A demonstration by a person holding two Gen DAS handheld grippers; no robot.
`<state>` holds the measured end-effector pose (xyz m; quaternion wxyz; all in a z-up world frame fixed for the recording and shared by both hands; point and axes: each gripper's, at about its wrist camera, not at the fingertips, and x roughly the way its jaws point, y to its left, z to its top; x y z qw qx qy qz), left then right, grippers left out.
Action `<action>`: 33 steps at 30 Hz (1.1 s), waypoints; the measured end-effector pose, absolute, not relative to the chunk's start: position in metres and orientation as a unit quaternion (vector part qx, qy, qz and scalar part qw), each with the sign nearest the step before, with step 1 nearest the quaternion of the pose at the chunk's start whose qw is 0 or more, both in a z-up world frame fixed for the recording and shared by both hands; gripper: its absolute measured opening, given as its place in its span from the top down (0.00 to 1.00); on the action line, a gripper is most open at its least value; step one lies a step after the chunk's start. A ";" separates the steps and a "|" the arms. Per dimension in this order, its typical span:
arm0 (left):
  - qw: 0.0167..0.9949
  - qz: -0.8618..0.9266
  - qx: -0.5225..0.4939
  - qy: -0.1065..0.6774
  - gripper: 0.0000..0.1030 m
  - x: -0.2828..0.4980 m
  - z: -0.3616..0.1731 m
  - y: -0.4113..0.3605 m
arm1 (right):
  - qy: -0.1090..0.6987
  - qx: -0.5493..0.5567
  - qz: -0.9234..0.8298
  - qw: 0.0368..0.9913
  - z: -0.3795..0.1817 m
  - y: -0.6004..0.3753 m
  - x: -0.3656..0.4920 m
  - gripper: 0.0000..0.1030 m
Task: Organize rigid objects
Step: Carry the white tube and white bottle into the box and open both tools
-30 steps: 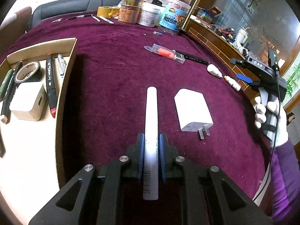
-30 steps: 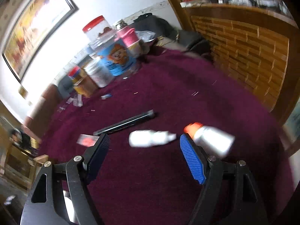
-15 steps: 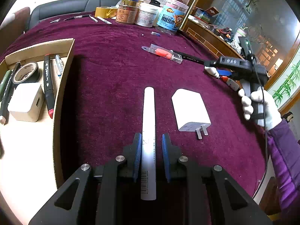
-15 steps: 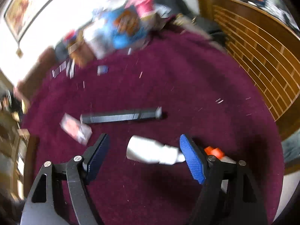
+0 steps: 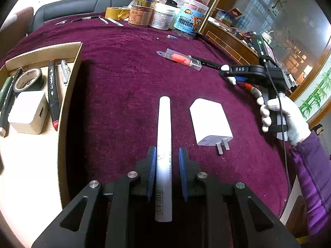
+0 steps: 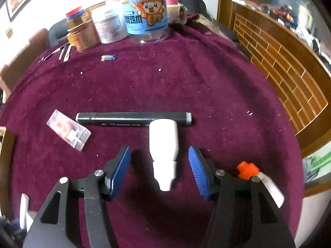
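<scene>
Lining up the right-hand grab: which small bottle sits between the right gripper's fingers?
The all-white bottle, centered in the open right gripper. The orange-capped bottle lies outside its right finger.

orange-capped bottle (image 6: 269,186) half hidden behind right gripper fingers (image 6: 197,171)

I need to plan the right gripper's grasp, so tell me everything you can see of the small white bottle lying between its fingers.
The small white bottle looks like smooth, opaque plastic: a rounded cylindrical body, then a stepped neck narrowing to a tapered cap. No label shows. It lies on its side on the maroon cloth, cap pointing toward the camera, its base right by the dark grey marker; whether they touch is unclear. The right gripper is open around it, and neither blue pad touches it.
</scene>
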<state>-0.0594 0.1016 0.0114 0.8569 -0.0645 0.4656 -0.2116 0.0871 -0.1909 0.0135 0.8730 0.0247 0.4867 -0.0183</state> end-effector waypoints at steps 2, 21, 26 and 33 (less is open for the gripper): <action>0.857 -0.213 -0.064 0.465 0.82 -0.059 0.011 0.102 | 0.491 0.030 -0.016 0.871 0.016 -0.191 0.082 0.78; 0.872 -0.227 -0.170 0.399 0.89 -0.102 0.064 0.168 | 0.448 0.059 0.161 0.877 0.084 -0.097 -0.027 0.78; 0.889 -0.160 -0.193 0.384 0.89 -0.107 0.074 0.228 | 0.460 0.055 0.236 0.854 0.082 -0.034 -0.034 0.78; 0.869 -0.076 -0.227 0.433 0.89 -0.088 0.034 0.280 | 0.477 0.035 0.306 0.823 0.069 0.047 -0.039 0.77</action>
